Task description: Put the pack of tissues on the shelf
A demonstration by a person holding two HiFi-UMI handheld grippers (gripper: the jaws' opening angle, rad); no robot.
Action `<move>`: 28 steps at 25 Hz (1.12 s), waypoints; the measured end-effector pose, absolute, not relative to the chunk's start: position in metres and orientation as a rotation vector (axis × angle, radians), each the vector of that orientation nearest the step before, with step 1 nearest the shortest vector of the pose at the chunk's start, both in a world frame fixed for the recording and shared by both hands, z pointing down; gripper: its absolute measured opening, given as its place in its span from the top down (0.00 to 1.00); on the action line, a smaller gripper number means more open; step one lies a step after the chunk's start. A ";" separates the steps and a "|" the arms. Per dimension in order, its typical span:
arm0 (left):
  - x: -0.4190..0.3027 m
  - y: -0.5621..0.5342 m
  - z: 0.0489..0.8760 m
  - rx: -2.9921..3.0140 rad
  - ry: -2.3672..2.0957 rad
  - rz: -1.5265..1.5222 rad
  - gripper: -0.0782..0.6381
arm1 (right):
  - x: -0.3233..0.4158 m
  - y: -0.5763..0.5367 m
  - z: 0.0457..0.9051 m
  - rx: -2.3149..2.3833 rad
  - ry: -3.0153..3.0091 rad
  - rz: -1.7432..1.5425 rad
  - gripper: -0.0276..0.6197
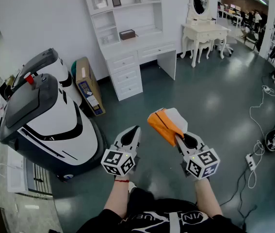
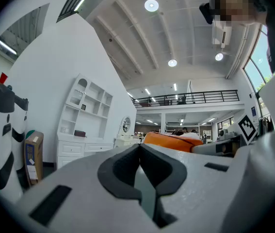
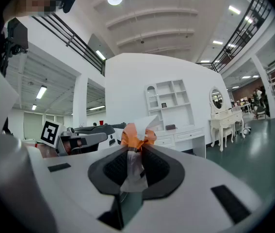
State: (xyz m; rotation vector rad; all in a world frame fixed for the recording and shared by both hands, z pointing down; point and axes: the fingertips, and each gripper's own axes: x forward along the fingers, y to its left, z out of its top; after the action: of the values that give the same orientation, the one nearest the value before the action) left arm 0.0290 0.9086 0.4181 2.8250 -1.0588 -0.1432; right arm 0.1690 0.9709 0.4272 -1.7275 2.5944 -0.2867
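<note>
Two claws are out in front of me, both pointing level above the glossy dark-green floor (image 1: 215, 101). My right claw (image 1: 178, 138) is pinched narrow on the pack of tissues (image 1: 165, 124) — a soft orange-and-white pack. I have it by its crumpled wrapper end, so the body of it sticks out past my tips and slants up and to the left in the head view. In the right gripper view the clear wrapper bunches between the dark pads (image 3: 159, 166), with the orange part showing just beyond them. My left claw (image 1: 136, 128) sits just beside the right one, its tips brought together with nothing between them. It is near the pack but not touching it, and in the left gripper view the orange pack shows off to the right of its jaws. The pack is in the air, well apart from the white shelf (image 1: 122, 1), which stands against the far wall ahead of me, above a white desk (image 1: 132, 57) with drawers. A small dark box (image 1: 127, 34) rests on the desk top under the shelf compartments. To the right of the desk stands a white dressing table (image 1: 202, 33) with an oval mirror. On my left is a large white-and-dark machine (image 1: 50, 120), and a cardboard box (image 1: 89, 86) leans between it and the desk. Some cables (image 1: 256, 130) trail over the floor at the right.
</note>
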 end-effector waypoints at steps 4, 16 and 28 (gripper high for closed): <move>0.039 0.907 0.410 2.828 -1.059 -0.166 0.88 | 0.173 0.971 0.422 -1.730 2.606 -0.248 0.88; 0.021 0.841 0.454 2.728 -1.110 -0.115 0.88 | 0.162 0.904 0.472 -1.701 2.668 -0.394 0.88; 0.005 0.655 0.464 2.681 -1.118 -0.128 0.88 | 0.153 0.710 0.472 -1.654 2.646 -0.467 0.88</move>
State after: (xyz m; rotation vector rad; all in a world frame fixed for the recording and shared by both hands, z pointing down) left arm 0.0046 0.6554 0.4643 2.6814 -1.1179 -0.1278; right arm 0.1529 0.7097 0.4720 -1.6545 2.6458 -0.4674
